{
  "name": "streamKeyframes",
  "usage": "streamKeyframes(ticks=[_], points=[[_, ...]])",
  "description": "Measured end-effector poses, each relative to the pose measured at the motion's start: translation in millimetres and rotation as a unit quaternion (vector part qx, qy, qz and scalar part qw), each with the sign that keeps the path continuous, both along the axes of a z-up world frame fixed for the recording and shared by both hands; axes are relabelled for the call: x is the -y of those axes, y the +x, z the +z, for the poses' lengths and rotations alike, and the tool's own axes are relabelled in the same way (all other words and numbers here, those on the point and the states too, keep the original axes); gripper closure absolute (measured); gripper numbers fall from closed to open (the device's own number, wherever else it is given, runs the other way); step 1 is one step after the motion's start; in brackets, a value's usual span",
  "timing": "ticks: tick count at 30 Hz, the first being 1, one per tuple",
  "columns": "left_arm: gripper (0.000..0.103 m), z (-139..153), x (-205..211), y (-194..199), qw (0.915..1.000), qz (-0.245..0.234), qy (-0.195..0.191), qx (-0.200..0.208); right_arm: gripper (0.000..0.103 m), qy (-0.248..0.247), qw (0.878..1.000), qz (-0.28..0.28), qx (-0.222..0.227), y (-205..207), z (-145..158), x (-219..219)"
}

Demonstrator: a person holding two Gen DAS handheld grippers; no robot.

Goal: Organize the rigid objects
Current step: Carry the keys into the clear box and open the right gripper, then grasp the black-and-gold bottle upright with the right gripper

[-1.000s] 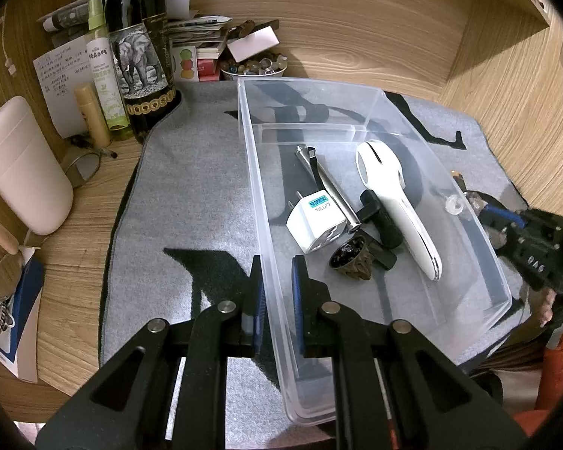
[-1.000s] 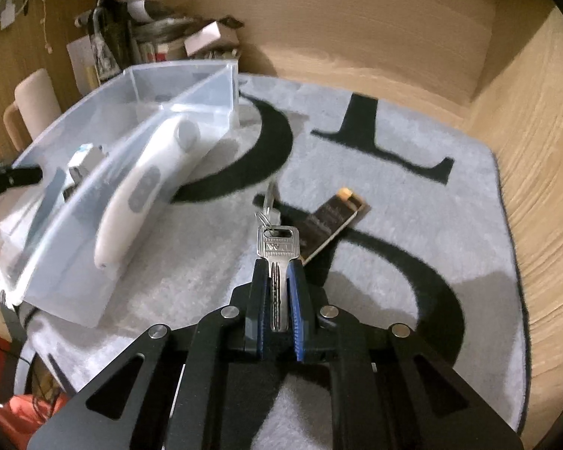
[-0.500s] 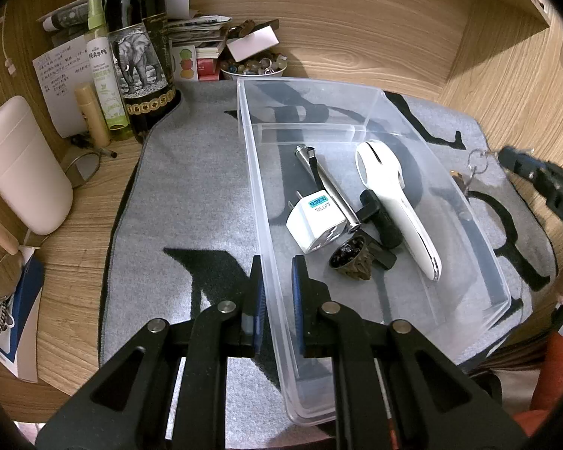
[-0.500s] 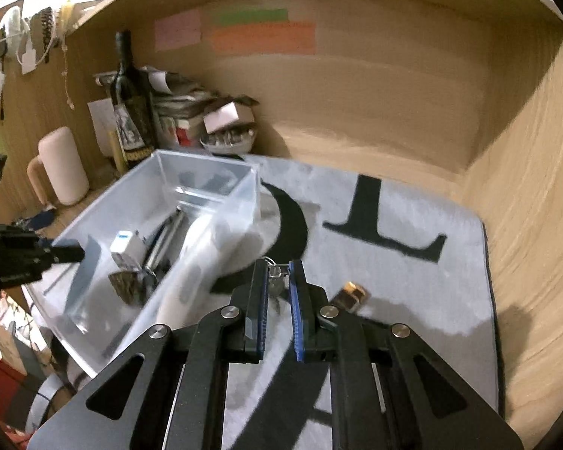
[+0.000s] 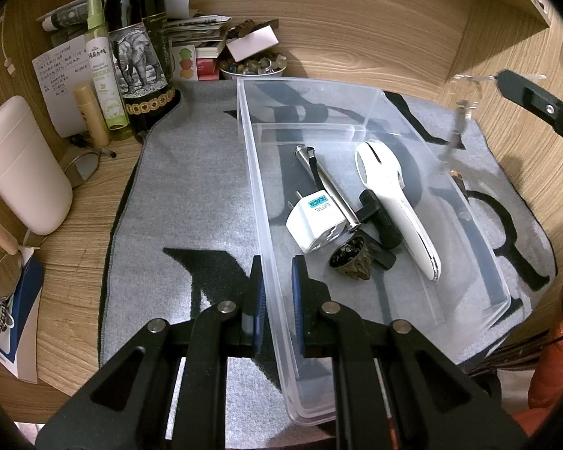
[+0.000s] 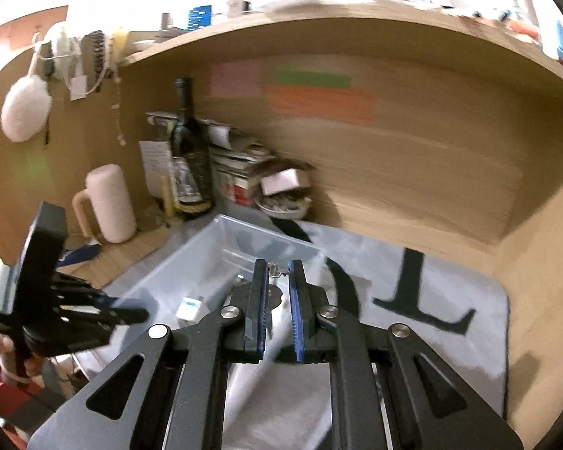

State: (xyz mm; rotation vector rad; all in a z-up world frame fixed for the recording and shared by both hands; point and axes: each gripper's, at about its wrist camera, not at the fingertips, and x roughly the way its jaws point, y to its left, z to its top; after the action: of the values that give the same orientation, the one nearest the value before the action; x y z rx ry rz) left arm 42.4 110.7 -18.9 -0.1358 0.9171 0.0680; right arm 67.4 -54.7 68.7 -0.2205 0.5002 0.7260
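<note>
Keys (image 5: 462, 105) hang from your right gripper (image 6: 278, 273), whose jaws are pressed together on them; in the right wrist view only a bit of metal shows between the blue pads (image 6: 294, 322), and the picture is blurred, so the key itself is hard to make out there. In the left wrist view the ring and key dangle, smeared, from the tip of that gripper (image 5: 501, 77), above the far right rim of the clear plastic bin (image 5: 375, 93). Your left gripper (image 5: 277, 281) pinches the bin's near left wall, one pad outside and one inside. The bin sits on a grey mat with black letters (image 5: 191, 172). Inside it lie a white plug adapter (image 5: 315, 221), a long white handled tool (image 5: 390, 191), a slim metal tool (image 5: 324, 183) tucked behind the adapter, a black handle (image 5: 381, 219) beside the white tool, and a small dark fluted cup (image 5: 351, 258) just in front of the adapter. Beyond the mat on the wooden desk, at the left, stand a dark bottle with an elephant label (image 5: 139, 52), a green spray bottle (image 5: 103, 71), a cream-coloured jug (image 5: 22, 165) and a bowl of small stones (image 5: 253, 67). A dark, gold-tipped object (image 5: 459, 180) lies on the mat just outside the bin's right wall, seen through the plastic. Your hand (image 6: 7, 352) on the left gripper's handle shows at the lower left of the right wrist view.
</note>
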Motion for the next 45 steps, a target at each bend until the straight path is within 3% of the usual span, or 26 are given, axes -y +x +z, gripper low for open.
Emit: streamKeyframes(ticks=[11,20,25,30,34,45], points=[[0.092,-0.9,1.7,0.0,1.0000,-0.001,-0.001,0.001,0.093,-0.063,0.997,0.028,-0.043,21.0,-47.3,-52.9],[0.092,-0.8,0.5,0.0,1.0000,-0.003,-0.003,0.001,0.092,-0.104,0.990,0.036,-0.088,28.0,-73.7,-62.1],[0.092,-0.7,1.3,-0.1,1.0000,-0.003,-0.002,0.000,0.076,-0.095,0.991,0.035,-0.086,26.0,-70.4,-57.8],[0.092,-0.7,0.1,-0.2,1.0000,-0.003,-0.003,0.001,0.071,-0.084,0.994,0.025,-0.071,25.1,-60.4,-47.2],[0.092,-0.6,0.2,-0.3,1.0000,-0.003,-0.001,0.001,0.061,-0.069,0.996,0.005,-0.064,28.6,-51.3,-31.4],[0.092,-0.4,0.9,-0.7,1.0000,-0.002,0.004,0.000,0.052,-0.060,0.992,-0.106,-0.024,45.1,-33.9,34.2]])
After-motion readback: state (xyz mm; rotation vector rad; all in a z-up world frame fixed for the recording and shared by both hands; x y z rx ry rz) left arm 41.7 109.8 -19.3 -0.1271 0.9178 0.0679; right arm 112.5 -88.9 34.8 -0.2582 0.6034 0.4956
